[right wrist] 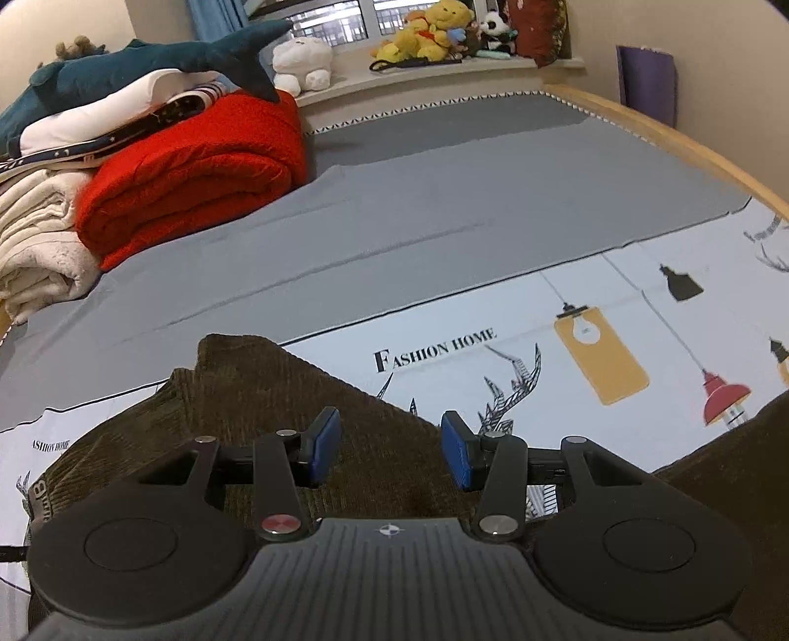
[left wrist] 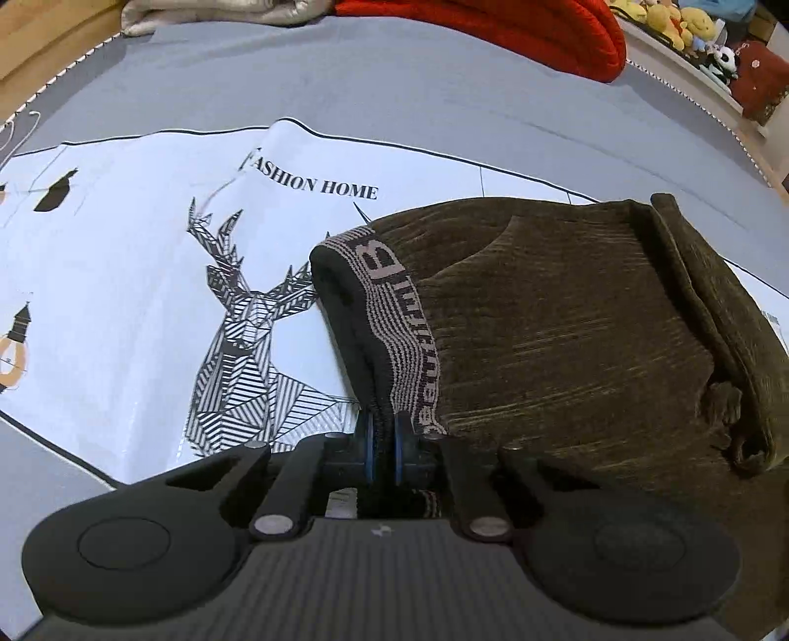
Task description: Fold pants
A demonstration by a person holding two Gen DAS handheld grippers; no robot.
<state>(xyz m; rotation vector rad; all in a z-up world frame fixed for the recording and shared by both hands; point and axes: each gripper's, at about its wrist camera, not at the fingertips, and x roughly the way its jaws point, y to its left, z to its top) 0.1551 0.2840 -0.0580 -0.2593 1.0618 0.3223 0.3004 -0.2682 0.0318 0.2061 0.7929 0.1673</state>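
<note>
Left gripper (left wrist: 383,436): pinched tight on the pants' (left wrist: 567,335) waistband (left wrist: 394,315), lifting that edge for folding
Right gripper (right wrist: 390,451): jaws apart over the pants, gripping nothing

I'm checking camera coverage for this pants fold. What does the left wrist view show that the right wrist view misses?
Only the left wrist view: the left tongs shut on the pants' lettered waistband, and the printed deer whole.

Only the right wrist view: the right tongs open above the cloth, the shark plush, the window, and the lamp prints.

Both: the brown pants, the red blanket, and the "FASHION HOME" print.
</note>
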